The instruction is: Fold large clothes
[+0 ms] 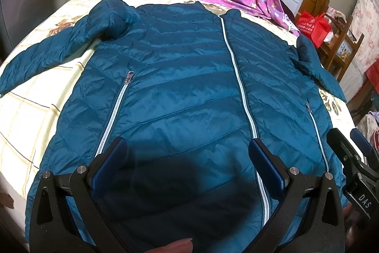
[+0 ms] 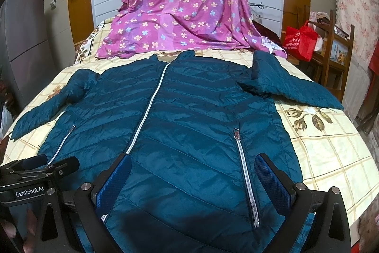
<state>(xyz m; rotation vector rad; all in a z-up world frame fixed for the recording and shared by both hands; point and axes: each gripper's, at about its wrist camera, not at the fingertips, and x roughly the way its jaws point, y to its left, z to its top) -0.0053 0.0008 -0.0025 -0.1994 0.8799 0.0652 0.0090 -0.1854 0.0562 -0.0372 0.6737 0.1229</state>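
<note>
The teal puffer jacket (image 1: 189, 87) lies flat and zipped on the bed (image 1: 35, 115), collar far, sleeves out left and right. My left gripper (image 1: 187, 153) and right gripper (image 2: 193, 170) hover over its near hem, fingers spread wide, holding nothing.

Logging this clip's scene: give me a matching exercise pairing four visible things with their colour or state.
Things:
1. jacket
2. floral sheet
3. gift bag
4. left gripper

States:
A. red, beside the bed
B. open, over the hem
C. teal, spread flat, zipped
D. purple, draped at the far end

Pairs: 1-C, 2-D, 3-A, 4-B
</note>
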